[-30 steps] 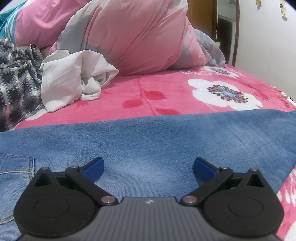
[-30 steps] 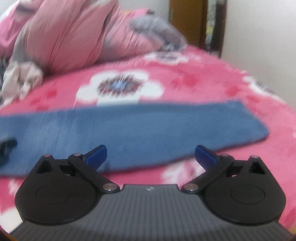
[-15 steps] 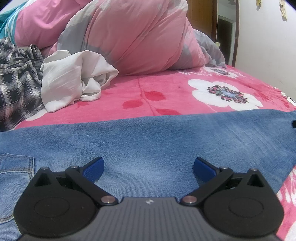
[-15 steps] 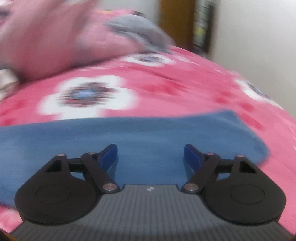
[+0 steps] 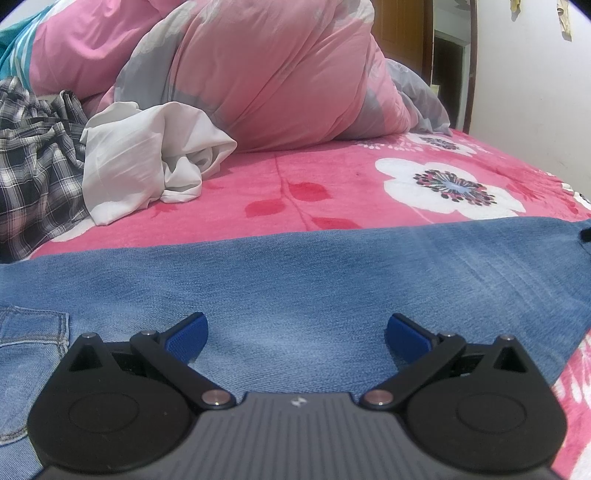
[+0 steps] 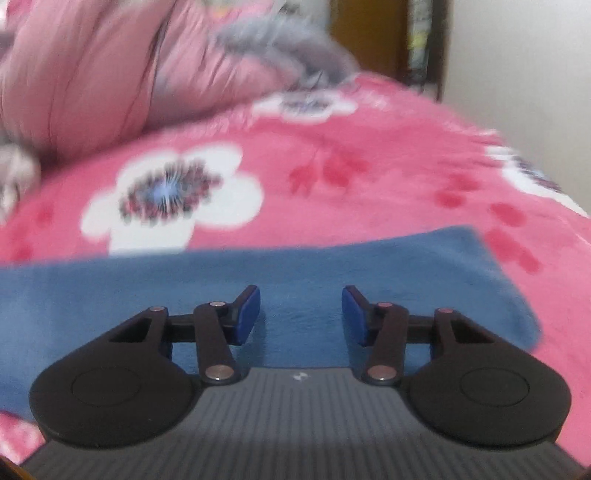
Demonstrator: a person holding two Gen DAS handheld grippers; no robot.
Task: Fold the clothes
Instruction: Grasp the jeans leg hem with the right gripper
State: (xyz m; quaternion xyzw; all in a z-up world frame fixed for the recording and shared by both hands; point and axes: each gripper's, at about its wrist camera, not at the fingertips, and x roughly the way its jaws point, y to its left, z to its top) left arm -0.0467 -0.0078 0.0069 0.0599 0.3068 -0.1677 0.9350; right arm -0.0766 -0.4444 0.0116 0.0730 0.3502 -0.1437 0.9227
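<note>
A: Somebody's bedroom, right?
B: Yep, standing by a bed with a pink flowered blanket, a puffy pink duvet, clothes dumped about, and a wooden door behind.

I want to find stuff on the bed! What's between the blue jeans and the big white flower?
Only bare pink blanket lies between the jeans and the white flower, as the left wrist view shows.

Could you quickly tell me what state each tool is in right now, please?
Left tool: open wide over the jeans, holding nothing.
Right tool: open, jaws have just been closing over the jeans leg end; no grip yet.
</note>
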